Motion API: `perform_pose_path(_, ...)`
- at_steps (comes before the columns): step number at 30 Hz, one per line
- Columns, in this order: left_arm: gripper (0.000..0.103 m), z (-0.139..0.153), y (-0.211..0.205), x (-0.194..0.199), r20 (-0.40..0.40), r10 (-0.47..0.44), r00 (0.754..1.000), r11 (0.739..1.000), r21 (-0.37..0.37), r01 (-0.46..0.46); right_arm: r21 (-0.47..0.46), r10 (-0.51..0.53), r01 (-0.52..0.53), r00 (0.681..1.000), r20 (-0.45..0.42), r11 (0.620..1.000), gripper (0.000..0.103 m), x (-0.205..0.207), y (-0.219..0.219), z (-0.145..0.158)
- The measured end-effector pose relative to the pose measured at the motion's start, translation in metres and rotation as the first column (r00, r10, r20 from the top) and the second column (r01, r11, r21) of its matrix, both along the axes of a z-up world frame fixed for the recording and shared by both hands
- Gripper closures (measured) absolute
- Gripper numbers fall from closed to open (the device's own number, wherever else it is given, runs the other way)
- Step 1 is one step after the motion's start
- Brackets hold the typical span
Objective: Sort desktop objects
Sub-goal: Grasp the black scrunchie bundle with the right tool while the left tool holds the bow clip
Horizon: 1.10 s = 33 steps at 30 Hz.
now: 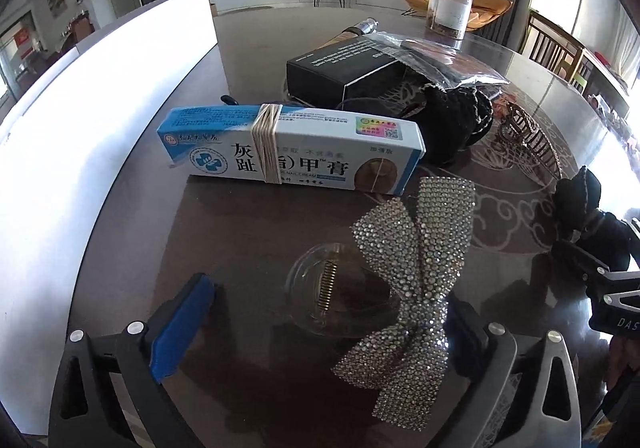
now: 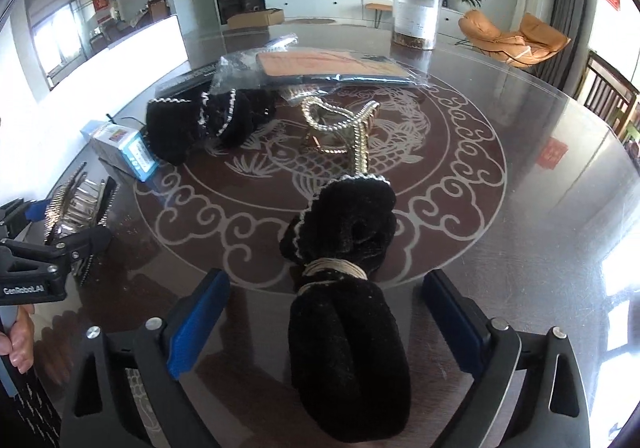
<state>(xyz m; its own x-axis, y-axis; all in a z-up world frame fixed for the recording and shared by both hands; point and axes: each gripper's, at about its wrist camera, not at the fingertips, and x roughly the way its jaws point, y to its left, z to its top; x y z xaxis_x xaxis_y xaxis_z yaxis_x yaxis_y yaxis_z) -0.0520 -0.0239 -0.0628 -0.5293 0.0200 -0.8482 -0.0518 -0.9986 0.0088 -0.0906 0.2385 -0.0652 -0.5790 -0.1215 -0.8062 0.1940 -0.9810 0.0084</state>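
Showing only from the left wrist: rhinestone bow [image 1: 408,296].

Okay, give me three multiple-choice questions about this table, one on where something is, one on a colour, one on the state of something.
1. Where does the rhinestone bow lie?
A. Between the left tongs' fingers
B. On top of the black box
C. Inside the clear jar

2. What colour is the velvet scrunchie bundle between the right tongs?
A. Red
B. Black
C. Yellow

3. How do the right tongs stand?
A. Clamped on the bundle
B. Open, pads clear of the bundle
C. Shut on nothing

Answers: 1 A, the bow lies on the table between the blue pads. 2 B, the bundle is black with a pale band round it. 3 B, table shows between each pad and the bundle.
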Motion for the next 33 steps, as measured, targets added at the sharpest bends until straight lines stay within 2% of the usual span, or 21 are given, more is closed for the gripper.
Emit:
perform_pose_path(7,0.000,-0.003,-0.001,-0.005,-0.068,-0.039,0.997,0.999,0.008,0.040,0.022,-0.008,0.008,1.000,0.007,1.000,0.000,-0.002,0.000,-0.002)
perform_pose_path(33,0.000,-0.003,0.000,-0.015,-0.062,-0.057,0.996,0.998,0.012,0.058,0.022,-0.007,0.007,1.000,0.007,1.000,0.000,-0.003,0.001,-0.002)
